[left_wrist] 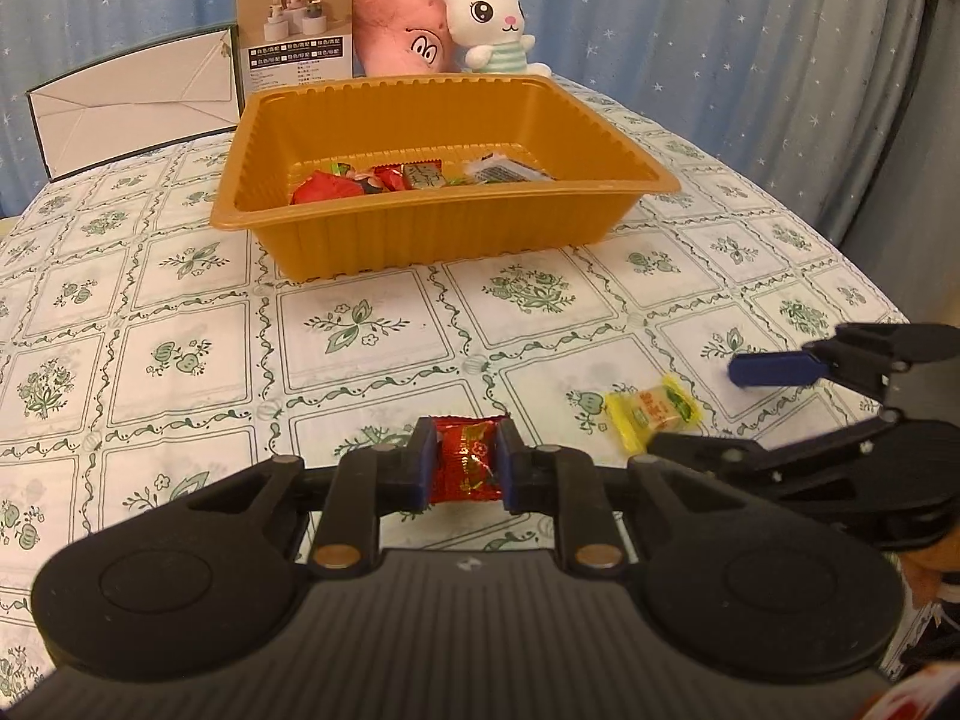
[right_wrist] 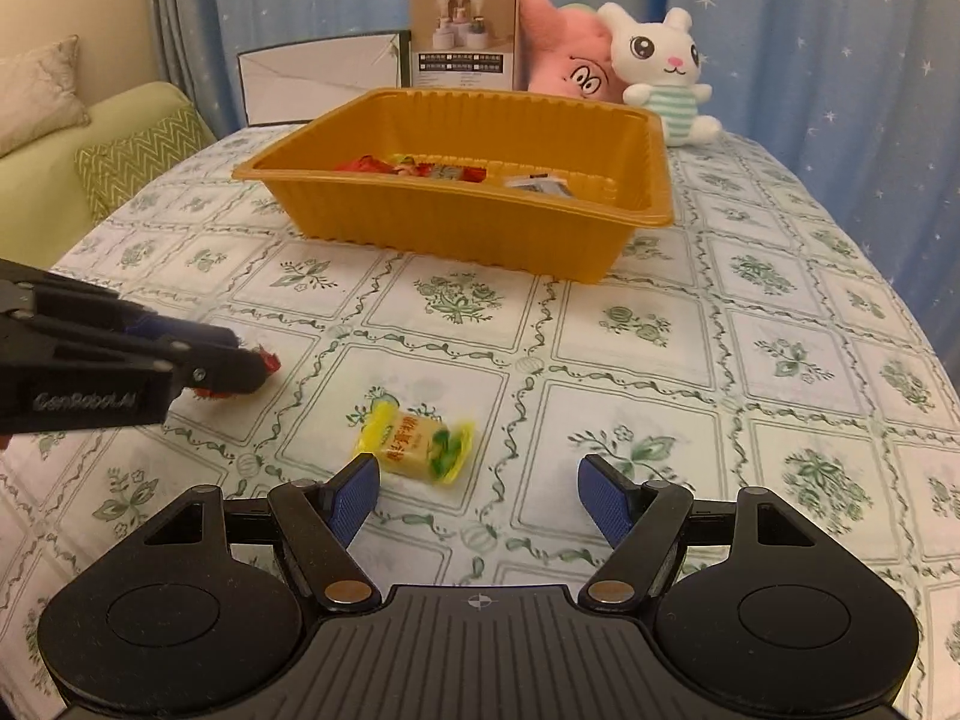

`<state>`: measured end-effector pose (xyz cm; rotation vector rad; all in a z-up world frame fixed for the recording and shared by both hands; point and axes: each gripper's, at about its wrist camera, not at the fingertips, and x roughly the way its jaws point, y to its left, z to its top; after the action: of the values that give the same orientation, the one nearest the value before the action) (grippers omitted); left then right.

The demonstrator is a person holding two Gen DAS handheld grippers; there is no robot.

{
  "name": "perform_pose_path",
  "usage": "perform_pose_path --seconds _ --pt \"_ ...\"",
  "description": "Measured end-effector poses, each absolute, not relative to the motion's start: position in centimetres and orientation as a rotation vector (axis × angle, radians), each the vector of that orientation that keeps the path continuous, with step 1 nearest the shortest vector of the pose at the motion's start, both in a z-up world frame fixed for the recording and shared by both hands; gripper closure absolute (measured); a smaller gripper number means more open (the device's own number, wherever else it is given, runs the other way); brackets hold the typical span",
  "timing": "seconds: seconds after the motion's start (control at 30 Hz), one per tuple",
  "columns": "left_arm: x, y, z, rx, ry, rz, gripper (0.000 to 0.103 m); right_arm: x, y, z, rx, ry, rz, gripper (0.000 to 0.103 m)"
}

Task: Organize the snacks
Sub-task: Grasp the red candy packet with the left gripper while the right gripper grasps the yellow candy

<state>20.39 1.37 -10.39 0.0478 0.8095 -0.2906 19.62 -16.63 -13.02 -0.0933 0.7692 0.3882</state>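
Note:
My left gripper (left_wrist: 465,462) is shut on a red foil snack packet (left_wrist: 467,461) low over the table, short of the orange tray (left_wrist: 420,228). The tray holds several wrapped snacks (left_wrist: 384,177). In the right wrist view the left gripper (right_wrist: 255,369) shows at the left with the red packet (right_wrist: 268,360) peeking out. My right gripper (right_wrist: 479,495) is open, its blue pads (right_wrist: 355,498) just short of a yellow snack packet (right_wrist: 420,443) lying on the tablecloth. That packet (left_wrist: 654,411) and the right gripper (left_wrist: 708,408) also show in the left wrist view.
Behind the tray (right_wrist: 480,222) stand a brown product box (right_wrist: 465,39), a pink plush (right_wrist: 567,60), a white bunny plush (right_wrist: 663,72) and an open white box (right_wrist: 318,75). A green sofa with cushions (right_wrist: 138,153) lies left of the table.

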Motion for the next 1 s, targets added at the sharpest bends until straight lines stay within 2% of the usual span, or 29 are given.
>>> perform_pose_path --seconds 0.23,0.3,0.37,0.47,0.6,1.0 --pt "20.6 1.7 -10.9 0.047 0.835 -0.279 0.083 21.1 -16.0 -13.2 -0.101 0.739 0.383 0.03" --pt "20.6 1.6 -11.0 0.053 0.84 -0.275 0.083 21.1 -15.8 -13.3 -0.101 0.732 0.393 0.034" --pt "20.6 1.5 -11.2 0.057 0.848 -0.272 0.08 21.0 -15.4 -13.1 -0.103 0.725 0.416 0.048" --pt "20.5 1.1 -11.3 0.082 0.838 -0.276 0.075 20.8 -14.9 -13.0 -0.121 0.719 0.447 0.064" --pt "20.3 0.9 -11.4 0.094 0.83 -0.27 0.074 20.4 -14.7 -12.9 -0.119 0.72 0.45 0.081" --pt "20.5 1.3 -11.4 0.068 0.817 -0.242 0.071 20.2 -15.6 -12.6 -0.042 0.737 0.427 0.082"
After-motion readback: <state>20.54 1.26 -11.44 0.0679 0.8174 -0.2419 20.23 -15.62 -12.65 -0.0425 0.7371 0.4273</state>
